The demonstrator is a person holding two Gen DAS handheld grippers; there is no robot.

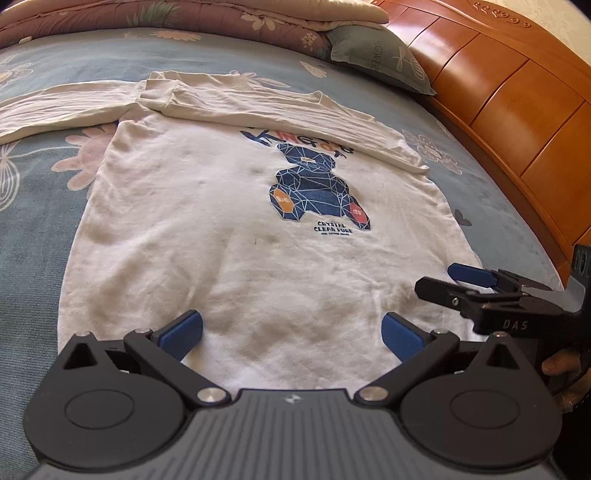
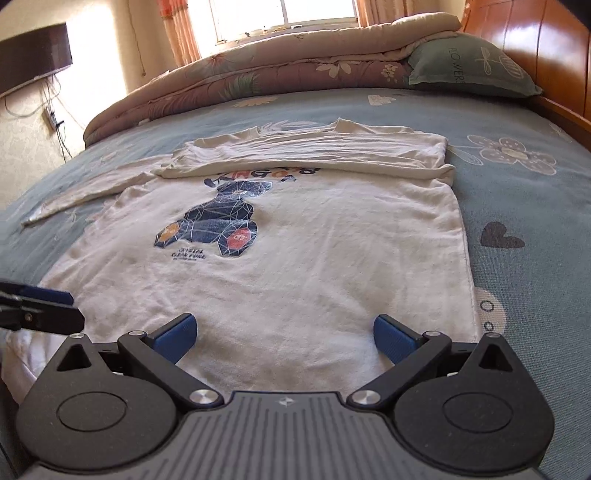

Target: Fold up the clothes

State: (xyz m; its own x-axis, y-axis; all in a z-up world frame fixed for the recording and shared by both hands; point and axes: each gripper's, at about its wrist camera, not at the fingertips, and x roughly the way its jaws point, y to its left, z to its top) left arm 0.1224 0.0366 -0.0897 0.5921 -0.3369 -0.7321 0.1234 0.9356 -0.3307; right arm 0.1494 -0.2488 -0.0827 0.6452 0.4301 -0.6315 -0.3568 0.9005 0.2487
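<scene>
Both grippers (image 1: 291, 334) (image 2: 286, 332) wide over shirt (image 1: 221, 229)

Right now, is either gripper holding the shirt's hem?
No: the left gripper and right gripper both stand open above the white shirt, with nothing between their blue pads.

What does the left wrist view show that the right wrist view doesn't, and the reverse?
Left wrist only: the long run of the wooden headboard, and a hand behind the right hand-held gripper.

Right wrist only: the window, curtains, a dark wall unit, and the left sleeve's end.

Both: the white shirt with one sleeve folded across, the pillow, the rolled quilt, both grippers open.
</scene>
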